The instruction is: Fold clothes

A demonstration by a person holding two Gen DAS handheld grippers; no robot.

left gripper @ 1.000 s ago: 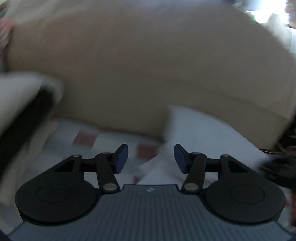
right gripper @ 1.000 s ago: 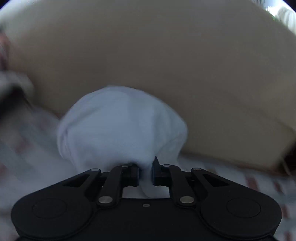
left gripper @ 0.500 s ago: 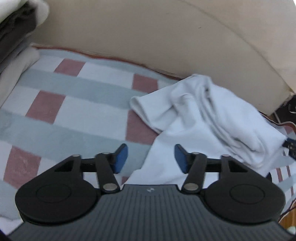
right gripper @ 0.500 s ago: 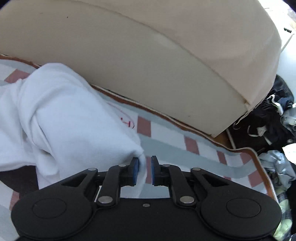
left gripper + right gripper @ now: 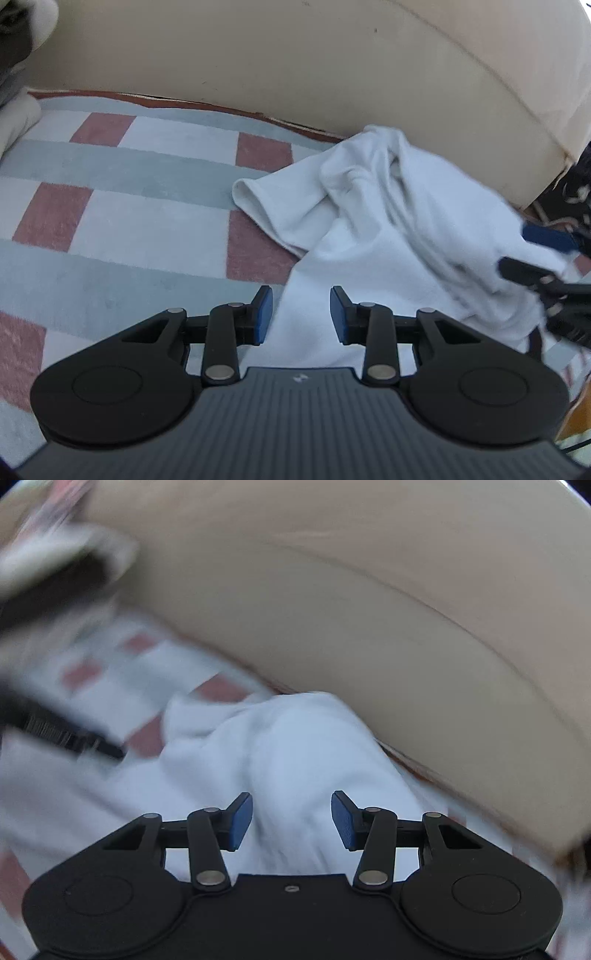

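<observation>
White cotton garment (image 5: 388,229) lies crumpled on the checked red, grey and white blanket (image 5: 122,221), against the beige cushion (image 5: 295,59). Left gripper (image 5: 301,314) and right gripper (image 5: 291,818) both spread, holding nothing, hovering over its near edge, likely placed for pinching hems.

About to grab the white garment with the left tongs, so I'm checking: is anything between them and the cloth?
Nothing visible blocks them. The left tongs are open, and the white garment lies crumpled on the checked blanket directly ahead, its near edge reaching between the pads.
</observation>
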